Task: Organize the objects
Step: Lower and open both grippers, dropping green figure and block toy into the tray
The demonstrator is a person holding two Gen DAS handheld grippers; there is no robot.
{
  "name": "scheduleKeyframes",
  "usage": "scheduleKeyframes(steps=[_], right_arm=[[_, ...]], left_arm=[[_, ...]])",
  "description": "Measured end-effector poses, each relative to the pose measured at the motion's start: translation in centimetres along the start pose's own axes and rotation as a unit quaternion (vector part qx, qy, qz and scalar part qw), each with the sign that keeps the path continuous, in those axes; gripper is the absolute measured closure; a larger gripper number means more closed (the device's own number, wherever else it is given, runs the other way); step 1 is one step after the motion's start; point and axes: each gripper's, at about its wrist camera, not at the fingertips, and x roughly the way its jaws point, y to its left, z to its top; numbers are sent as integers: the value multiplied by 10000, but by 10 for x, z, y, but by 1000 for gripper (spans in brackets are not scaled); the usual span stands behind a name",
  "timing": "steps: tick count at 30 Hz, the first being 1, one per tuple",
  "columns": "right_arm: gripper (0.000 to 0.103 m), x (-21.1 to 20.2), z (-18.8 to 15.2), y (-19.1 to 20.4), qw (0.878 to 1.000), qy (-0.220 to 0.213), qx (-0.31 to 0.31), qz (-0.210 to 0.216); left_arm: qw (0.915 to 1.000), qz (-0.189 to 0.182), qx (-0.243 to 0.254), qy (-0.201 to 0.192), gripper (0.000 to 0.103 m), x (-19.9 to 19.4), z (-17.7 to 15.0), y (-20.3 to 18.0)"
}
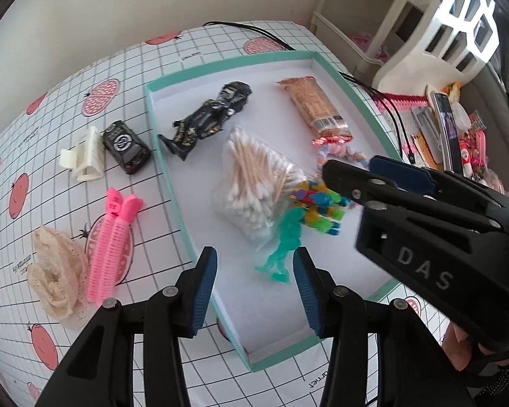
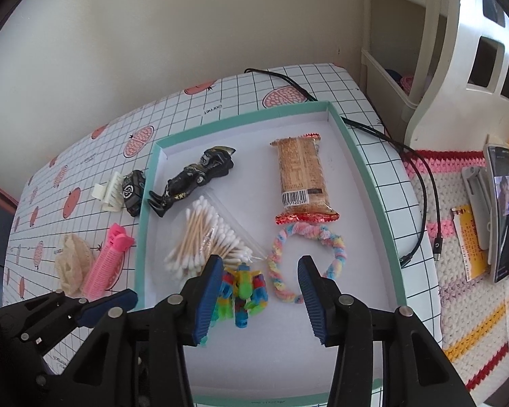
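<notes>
Left wrist view: shallow white tray with teal rim [image 1: 168, 169] lies on the grid-patterned tablecloth with red fruit prints [image 1: 51, 142]. Inside it: translucent green plastic figure [image 1: 283, 247], multicoloured block robot toy [image 1: 317, 208], clear bag of wooden-stick cotton swabs [image 1: 254, 183], black-and-gold action figure [image 1: 208, 117], orange-wrapped snack bar [image 1: 314, 107], pastel twisted chenille loop [image 1: 339, 152].

Left gripper [image 1: 256, 291], blue-padded, jaws apart, empty; it hovers over the tray's near-left rim, the green figure just ahead between the finger lines, not touched. Right gripper [image 1: 359, 173] enters from the right above the tray, over the block robot; from this view I cannot tell its jaw state.

Right wrist view: right gripper [image 2: 258, 296] jaws apart, holding nothing. Block robot toy [image 2: 242, 293] lies between the fingertips, nearer the left pad; chenille loop [image 2: 305, 257] just beyond the right pad.

Outside the tray, on the cloth to its left: small black toy car [image 1: 127, 146] touching a cream plastic hair claw [image 1: 85, 159]; pink plastic hair roller clip [image 1: 113, 237] beside a beige lace scrunchie [image 1: 56, 271].
</notes>
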Motion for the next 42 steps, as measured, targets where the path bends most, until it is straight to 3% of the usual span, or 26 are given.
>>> scheduleKeyframes(steps=[5,13,15,16,18,22,24,35,38,40,42], right_arm=[[53,3,0,1,10000,20,-7,-27],[53,9,-2,5,9998,53,-86,-147],[49,9,-2,4,9998,30,-82,-180],[41,9,-2,4,9998,20,-75,-196],[37,9,-2,3,9998,-15,-61,-199],[27,9,-2,3,9998,-36,-55,-190],[23,9,-2,4,9998,-41,-62,-162],[2,9,-2,7,9999,-90,-99,-68],[0,10,-2,6,9999,-84,-59,-97],[0,11,-3,5,9999,-77,-56,-140],[0,12,-3,5,9998,-74,-59,-164]], left_arm=[[9995,128,-266,-76,55,-6,-3,16],[9927,786,-849,-328,55,-14,-3,45],[9906,818,-1034,-372,55,-16,-3,53],[9898,842,-1082,-386,53,-17,-3,56],[9881,931,-1144,-429,41,-19,-4,60],[9856,1005,-1247,-538,37,-24,-4,65],[9845,1056,-1286,-548,26,-24,-4,67],[9806,1201,-1397,-664,18,-28,-5,74],[9790,1249,-1450,-696,15,-29,-4,77],[9779,1306,-1457,-737,6,-30,-4,80],[9765,1363,-1471,-796,5,-32,-4,82]])
